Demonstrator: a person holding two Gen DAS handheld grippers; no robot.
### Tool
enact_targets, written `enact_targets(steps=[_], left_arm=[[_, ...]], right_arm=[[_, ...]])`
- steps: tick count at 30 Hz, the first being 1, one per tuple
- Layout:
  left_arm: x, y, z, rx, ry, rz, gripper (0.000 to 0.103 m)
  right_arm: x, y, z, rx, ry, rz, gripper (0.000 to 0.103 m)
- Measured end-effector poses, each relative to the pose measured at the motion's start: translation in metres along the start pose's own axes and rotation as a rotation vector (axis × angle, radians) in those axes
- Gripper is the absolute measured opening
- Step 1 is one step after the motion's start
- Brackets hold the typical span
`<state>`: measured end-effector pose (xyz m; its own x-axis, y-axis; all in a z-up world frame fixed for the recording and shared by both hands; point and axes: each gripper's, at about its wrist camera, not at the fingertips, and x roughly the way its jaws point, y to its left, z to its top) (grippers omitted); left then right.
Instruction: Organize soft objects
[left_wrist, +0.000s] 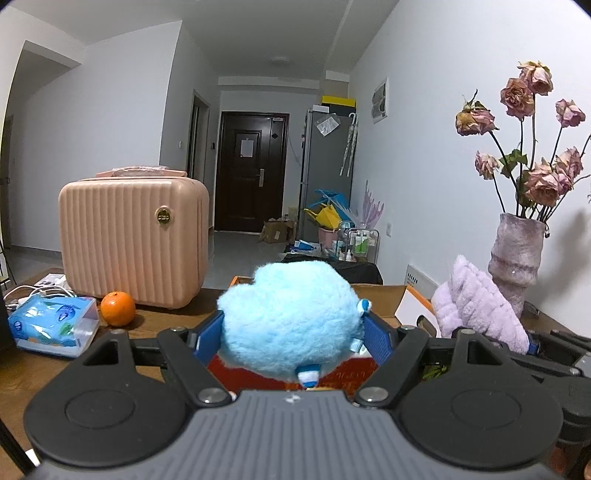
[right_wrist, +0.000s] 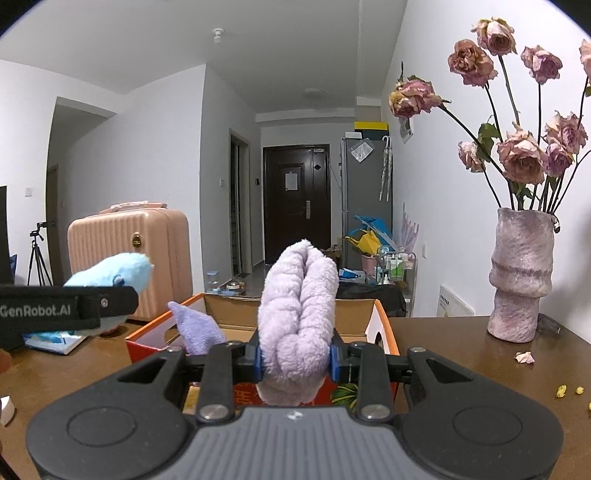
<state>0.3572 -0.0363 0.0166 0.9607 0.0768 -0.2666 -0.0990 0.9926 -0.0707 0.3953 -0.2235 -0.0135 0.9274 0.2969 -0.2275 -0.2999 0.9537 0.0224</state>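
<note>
Soft blue fluffy toy (left_wrist: 291, 321) sits between the two blue pads of the left gripper (left_wrist: 291, 334), and the pads squeeze it on both sides, so the fingers are clamped on it. The toy is held up in the air, just over the near edge of the orange cardboard box (left_wrist: 391, 299). The right gripper (right_wrist: 295, 360) has its fingers pulled close together, pinching a folded purple fuzzy cloth (right_wrist: 297, 314) that stands up tall between the pads. This cloth is also up in the air, in front of the open box, whose brown inside shows behind it. In the right view, a small purple plush piece (right_wrist: 195, 326) pokes up out of the box on its left side. The box rests on a brown wooden table (right_wrist: 454, 354). On the left part of the table are an orange (left_wrist: 117, 308), a blue tissue pack (left_wrist: 51, 325) and a big pink suitcase (left_wrist: 133, 240) standing behind them. On the right part stands a bumpy purple vase (right_wrist: 521, 277) full of dried pink roses (right_wrist: 524, 155). A few fallen petals (right_wrist: 524, 357) lie on the table near the vase. Far behind, down the hall, is a dark door (right_wrist: 295, 203).
</note>
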Motion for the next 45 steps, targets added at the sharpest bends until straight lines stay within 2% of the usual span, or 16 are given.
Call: enact_targets(steps=[11, 45], left_arm=[[0.028, -0.011, 0.006, 0.002, -0.001, 0.0, 0.078], [0.121, -0.014, 0.021, 0.001, 0.03, 0.036, 0.078]], right_arm=[[0.025, -0.009, 0.008, 0.012, 0.009, -0.009, 0.03], [0.112, -0.019, 0.022, -0.021, 0.052, -0.037, 0.03]])
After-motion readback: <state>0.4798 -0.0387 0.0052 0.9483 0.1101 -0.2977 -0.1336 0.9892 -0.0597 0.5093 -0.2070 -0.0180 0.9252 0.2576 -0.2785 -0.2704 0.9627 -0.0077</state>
